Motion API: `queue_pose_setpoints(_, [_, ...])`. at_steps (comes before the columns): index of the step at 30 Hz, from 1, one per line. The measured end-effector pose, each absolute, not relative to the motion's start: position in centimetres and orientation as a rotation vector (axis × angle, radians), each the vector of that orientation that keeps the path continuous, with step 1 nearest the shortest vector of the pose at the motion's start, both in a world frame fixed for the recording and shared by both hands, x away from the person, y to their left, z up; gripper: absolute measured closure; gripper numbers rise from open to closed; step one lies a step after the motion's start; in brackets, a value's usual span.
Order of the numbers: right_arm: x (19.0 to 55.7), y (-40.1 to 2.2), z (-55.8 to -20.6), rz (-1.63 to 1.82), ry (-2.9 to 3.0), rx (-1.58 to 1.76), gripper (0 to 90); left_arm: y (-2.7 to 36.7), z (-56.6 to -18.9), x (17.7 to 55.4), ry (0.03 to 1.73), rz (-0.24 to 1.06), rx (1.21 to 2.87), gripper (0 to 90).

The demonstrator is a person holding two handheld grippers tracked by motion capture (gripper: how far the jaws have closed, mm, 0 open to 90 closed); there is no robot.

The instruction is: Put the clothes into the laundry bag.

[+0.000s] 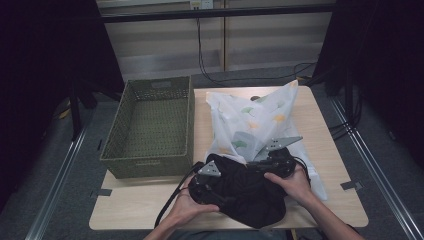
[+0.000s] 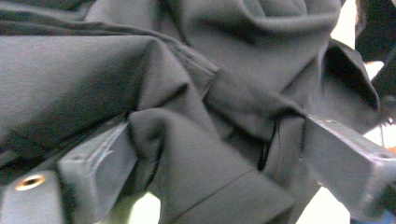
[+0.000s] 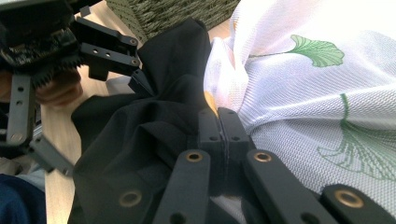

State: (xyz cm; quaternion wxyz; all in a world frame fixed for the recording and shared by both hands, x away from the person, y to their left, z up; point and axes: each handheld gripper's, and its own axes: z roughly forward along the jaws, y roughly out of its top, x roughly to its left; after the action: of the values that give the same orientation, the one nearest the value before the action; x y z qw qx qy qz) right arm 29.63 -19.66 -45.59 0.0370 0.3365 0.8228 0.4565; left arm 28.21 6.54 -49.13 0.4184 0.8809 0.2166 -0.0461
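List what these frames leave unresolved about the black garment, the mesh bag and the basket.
- Black garment: its type is hidden by bunching in the high view; left gripper view is blurred.
- White mesh bag: its opening is hidden behind the garment and right gripper.
- What the right gripper pinches: unclear in the right gripper view.
- Green basket: label too small.

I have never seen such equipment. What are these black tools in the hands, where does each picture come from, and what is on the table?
A person holds one pair of hand-held tongs in each hand. One picture is taken from above the table; each of the other two comes from a camera riding on one pair of tongs.

On the wooden table stand a green woven basket, a white mesh bag with leaf prints and a black garment.

The right tongs are closed, pinching the black garment beside the bag. The left tongs are open around a fold of it.
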Motion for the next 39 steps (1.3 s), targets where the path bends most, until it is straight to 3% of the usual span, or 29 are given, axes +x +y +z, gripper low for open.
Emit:
queue_pose_setpoints(4, [29.6, -19.6, -45.6, 1.398, 2.525, 1.03, 90.0, 5.6, -49.3, 28.1, 0.56, -0.03, 2.218, 7.2])
queue_pose_setpoints(6, [29.6, -19.5, -45.6, 1.394, 2.524, 1.03, 90.0, 5.2, -49.4, 27.9, 0.588, 0.045, 2.234, 15.5])
queue_pose_setpoints(7, [29.6, -19.4, -45.5, 1.401, 2.523, 1.031, 90.0, 5.2, -49.5, 28.0, 0.599, 0.104, 2.239, 22.8])
queue_pose_setpoints(8, [29.6, -19.2, -45.3, 1.41, 2.52, 1.037, 90.0, 5.3, -49.5, 28.2, 0.61, 0.114, 2.217, 45.1])
queue_pose_setpoints(9, [29.6, -19.2, -45.3, 1.41, 2.52, 1.037, 90.0, 5.7, -49.6, 28.6, 0.632, 0.092, 2.182, 45.1])
queue_pose_setpoints(11, [29.5, -18.9, -44.8, 1.411, 2.516, 1.019, 90.0, 6.1, -49.4, 28.9, 0.633, 0.096, 2.179, 70.0])
queue_pose_setpoints(13, [29.7, -18.8, -44.3, 1.422, 2.513, 1.012, 90.0, 6.3, -49.3, 29.1, 0.633, 0.084, 2.157, 79.6])
queue_pose_setpoints(17, [30.5, -18.5, -43.2, 1.443, 2.492, 1.001, 90.0, 6.9, -48.5, 29.5, 0.655, 0.023, 2.084, 81.7])
queue_pose_setpoints(27, [31.5, -16.0, -37.7, 1.536, 2.436, 0.866, 90.0, 5.6, -43.7, 30.3, 0.542, 0.027, 1.951, 82.6])
queue_pose_setpoints(31, [31.8, -15.6, -36.1, 1.566, 2.398, 0.838, 90.0, 4.4, -42.3, 30.2, 0.471, -0.027, 1.889, 82.8])
queue_pose_setpoints(39, [31.1, -17.6, -34.3, 1.614, 2.343, 0.831, 90.0, 3.6, -42.6, 32.4, 0.572, 0.102, 1.939, 82.4])
